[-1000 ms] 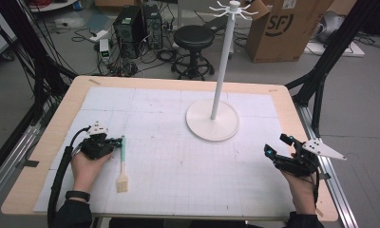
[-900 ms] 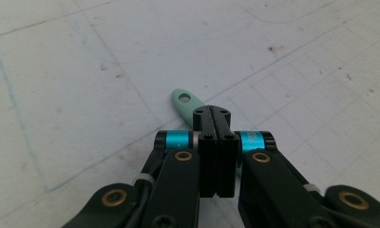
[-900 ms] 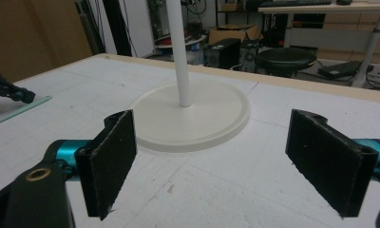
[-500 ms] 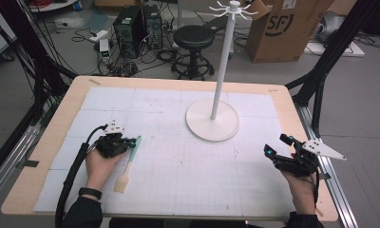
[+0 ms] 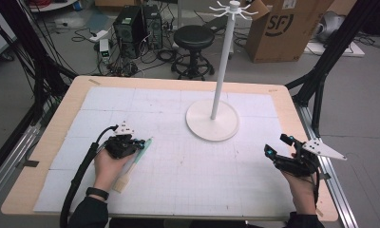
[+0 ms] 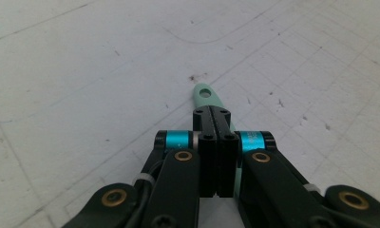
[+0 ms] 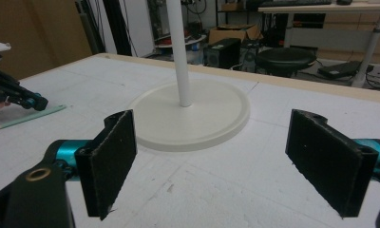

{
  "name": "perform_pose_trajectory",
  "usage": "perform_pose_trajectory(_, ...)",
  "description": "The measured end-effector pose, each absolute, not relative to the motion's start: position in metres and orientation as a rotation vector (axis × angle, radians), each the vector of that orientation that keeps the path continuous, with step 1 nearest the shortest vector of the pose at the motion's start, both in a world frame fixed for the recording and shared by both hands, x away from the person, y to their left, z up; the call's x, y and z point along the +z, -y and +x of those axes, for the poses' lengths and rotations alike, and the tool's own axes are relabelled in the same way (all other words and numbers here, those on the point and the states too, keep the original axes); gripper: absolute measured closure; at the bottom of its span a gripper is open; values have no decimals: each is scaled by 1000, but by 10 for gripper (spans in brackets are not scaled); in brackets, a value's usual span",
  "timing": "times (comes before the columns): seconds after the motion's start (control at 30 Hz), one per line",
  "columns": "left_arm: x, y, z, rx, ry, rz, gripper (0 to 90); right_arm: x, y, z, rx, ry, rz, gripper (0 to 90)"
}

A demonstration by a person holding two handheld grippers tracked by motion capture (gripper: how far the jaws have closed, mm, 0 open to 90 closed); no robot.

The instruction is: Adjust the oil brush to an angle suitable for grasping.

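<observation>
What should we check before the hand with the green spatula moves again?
1. Left gripper shut on the mint-green spatula with a wooden-coloured end: ok, jaws closed on its handle.
2. Spatula's hanging hole free: ok, it pokes out past the jaws.
3. Spatula lifted off the white gridded table mat: cannot tell.
4. Tall white hook stand with a round base upright: ok.
5. Right gripper out of the way: ok, open, at the table's right edge.

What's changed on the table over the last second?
The left gripper, shut on the mint-handled brush, has slid it right toward the white stand, tilting it off upright. The right gripper stayed open and in place; the stand hasn't moved.
</observation>
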State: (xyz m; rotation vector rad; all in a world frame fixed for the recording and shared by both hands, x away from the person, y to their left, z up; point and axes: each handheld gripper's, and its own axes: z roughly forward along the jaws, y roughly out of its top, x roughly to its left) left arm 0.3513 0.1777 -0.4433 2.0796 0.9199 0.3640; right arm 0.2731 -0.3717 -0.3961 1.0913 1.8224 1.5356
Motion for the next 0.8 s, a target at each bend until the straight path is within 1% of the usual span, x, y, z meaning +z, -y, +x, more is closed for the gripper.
perform_pose_trajectory(0.3, -444, -171, 349, 343, -891, 2083, 898, -396, 372, 273, 1534, -1821, 1097, 165)
perform_pose_trajectory(0.5, -440, -174, 349, 354, -886, 2067, 897, -396, 372, 273, 1531, -1822, 1096, 165)
perform_pose_trajectory(0.57, -436, -177, 348, 368, -885, 2056, 859, -397, 373, 273, 1531, -1823, 1098, 165)
perform_pose_trajectory(0.63, -431, -181, 344, 376, -875, 2035, 843, -397, 373, 274, 1530, -1821, 1100, 165)
perform_pose_trajectory(0.77, -418, -192, 333, 400, -859, 1977, 658, -398, 373, 273, 1526, -1819, 1108, 166)
perform_pose_trajectory(0.8, -415, -195, 331, 396, -858, 1969, 658, -398, 373, 273, 1526, -1819, 1108, 166)
